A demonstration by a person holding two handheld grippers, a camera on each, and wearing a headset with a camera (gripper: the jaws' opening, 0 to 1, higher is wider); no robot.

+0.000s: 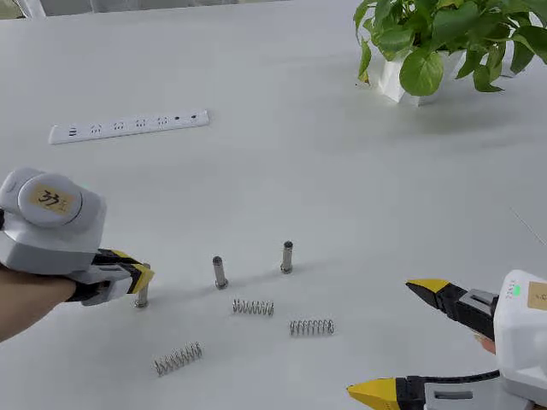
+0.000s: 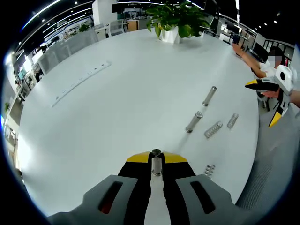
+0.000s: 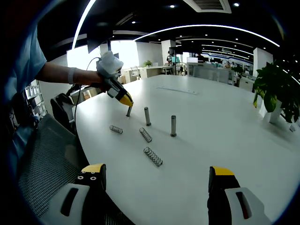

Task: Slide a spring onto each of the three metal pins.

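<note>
- Head view: the left gripper [image 1: 141, 278] has its yellow-tipped jaws pinched onto the leftmost short cylindrical steel pin [image 1: 142, 296], which stands upright on the white table [image 1: 342, 188]. Two more steel pins [image 1: 220, 272] [image 1: 287, 256] stand to its right. Three coiled wire springs [image 1: 253, 307] [image 1: 311, 326] [image 1: 179, 359] lie flat, nearer the person.
- Left gripper view: the jaws grip that pin just below its head.
- Right gripper view: the right gripper [image 3: 157, 171] is spread wide and holds nothing, well apart from the springs.

The head view looks down from the near edge of the table [image 1: 342, 171]. The left gripper view sits close behind one pin [image 2: 156, 161]. The right gripper view, seemingly farther back, faces it. All three take in that pin.
</note>
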